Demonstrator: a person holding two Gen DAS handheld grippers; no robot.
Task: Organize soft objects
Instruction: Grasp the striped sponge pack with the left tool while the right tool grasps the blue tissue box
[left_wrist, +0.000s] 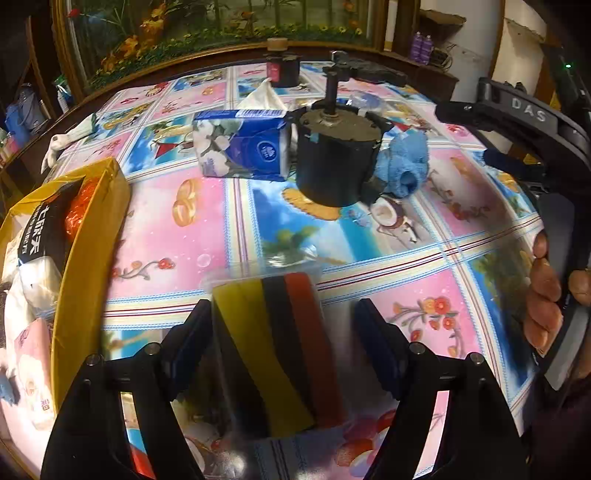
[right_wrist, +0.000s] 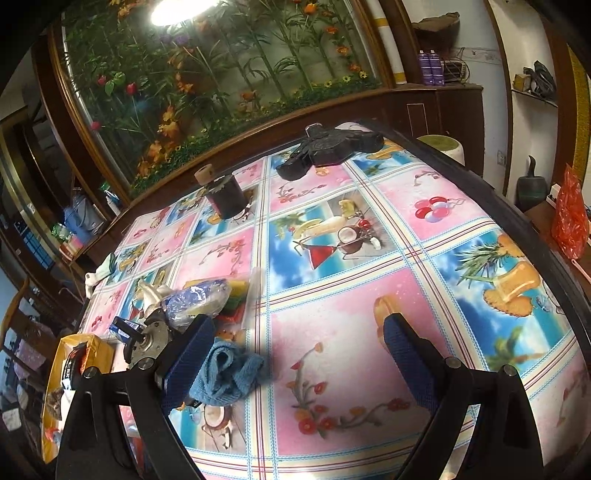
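A clear packet of sponges (left_wrist: 280, 347), yellow, black and red, lies between the fingers of my open left gripper (left_wrist: 286, 332); the left finger (left_wrist: 192, 332) touches it, the right one stands apart. The packet also shows in the right wrist view (right_wrist: 232, 295). A yellow box (left_wrist: 74, 258) at the left holds tissue packs and other soft things. A blue tissue pack (left_wrist: 240, 144) lies mid-table. A blue towel (left_wrist: 404, 166) lies behind a black motor (left_wrist: 332, 155). My right gripper (right_wrist: 295, 350) is open and empty, its left finger beside the blue towel (right_wrist: 225, 373).
A black cylinder with a wooden top (right_wrist: 225, 195) and a black flat device (right_wrist: 328, 147) stand at the table's far side. A white soft toy (left_wrist: 59, 142) lies at the far left edge. The right gripper's body and a hand (left_wrist: 546, 295) show at the right.
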